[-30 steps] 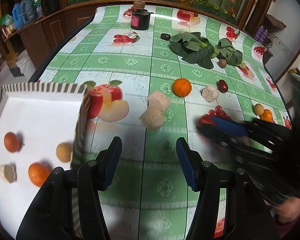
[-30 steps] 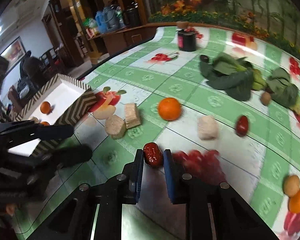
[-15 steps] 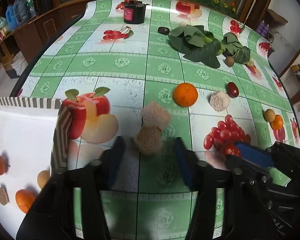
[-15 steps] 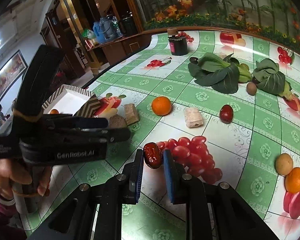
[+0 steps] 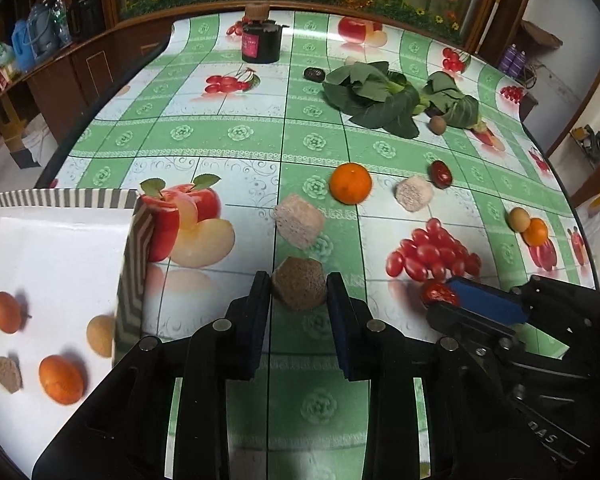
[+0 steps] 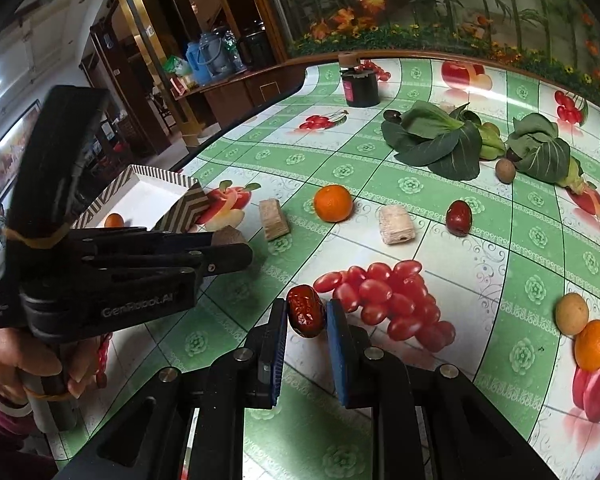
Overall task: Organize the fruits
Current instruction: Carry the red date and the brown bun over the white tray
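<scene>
My left gripper (image 5: 299, 292) has its jaws closed around a brown cut chunk (image 5: 299, 289) on the tablecloth, touching its sides. My right gripper (image 6: 307, 316) is shut on a red date (image 6: 306, 316), also seen in the left wrist view (image 5: 439, 293). A white tray with a striped rim (image 5: 132, 264) lies at the left and holds several small fruits. On the cloth lie a pinkish chunk (image 5: 299, 220), an orange (image 5: 350, 183), a pale chunk (image 5: 413, 193), another red date (image 5: 441, 174), and a tan fruit beside a small orange (image 5: 536, 231).
Leafy greens (image 5: 380, 96) and a small brown fruit (image 5: 437, 124) lie at the back right. A dark jar (image 5: 261, 40) stands at the back. The cloth's printed apples and tomatoes are flat pictures. The table edge curves along the left and right.
My left gripper moved forward and its jaws closed in around the brown chunk. My right gripper kept holding the red date and stayed low at the right.
</scene>
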A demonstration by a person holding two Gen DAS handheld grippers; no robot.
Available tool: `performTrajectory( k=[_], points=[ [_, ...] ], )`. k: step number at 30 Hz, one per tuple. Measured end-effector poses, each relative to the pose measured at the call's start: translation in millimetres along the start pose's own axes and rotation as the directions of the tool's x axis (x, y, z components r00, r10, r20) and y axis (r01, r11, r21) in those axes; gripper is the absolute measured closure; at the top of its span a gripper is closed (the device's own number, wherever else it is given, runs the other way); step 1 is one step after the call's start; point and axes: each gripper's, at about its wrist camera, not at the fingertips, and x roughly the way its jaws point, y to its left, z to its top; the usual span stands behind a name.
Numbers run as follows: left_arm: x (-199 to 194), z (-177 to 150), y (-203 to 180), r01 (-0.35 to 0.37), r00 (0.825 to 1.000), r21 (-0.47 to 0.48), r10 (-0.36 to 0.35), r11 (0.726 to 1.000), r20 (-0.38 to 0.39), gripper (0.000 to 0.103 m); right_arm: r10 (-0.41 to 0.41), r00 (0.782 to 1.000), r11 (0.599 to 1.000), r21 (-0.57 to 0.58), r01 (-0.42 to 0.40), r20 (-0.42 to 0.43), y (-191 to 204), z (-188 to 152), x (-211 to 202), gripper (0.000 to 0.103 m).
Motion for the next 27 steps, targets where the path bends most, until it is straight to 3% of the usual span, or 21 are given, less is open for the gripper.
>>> performTrajectory(
  k=[14, 27],
  points=[
    [-26, -24, -10, -0.012, 0.999, 0.014, 0.011, 1.000, 0.047, 0.075, -0.031, 1.000, 0.997, 0.077, 0.031, 0.002, -1, -20, -10, 0.083],
    [-63, -53, -2, 0.034, 0.996, -0.009, -0.033, 0.999, 0.077, 0.075, -0.020, 0.999, 0.998, 0.068, 0.017, 0.041, 18, -31, -29, 0.083]
  ],
)
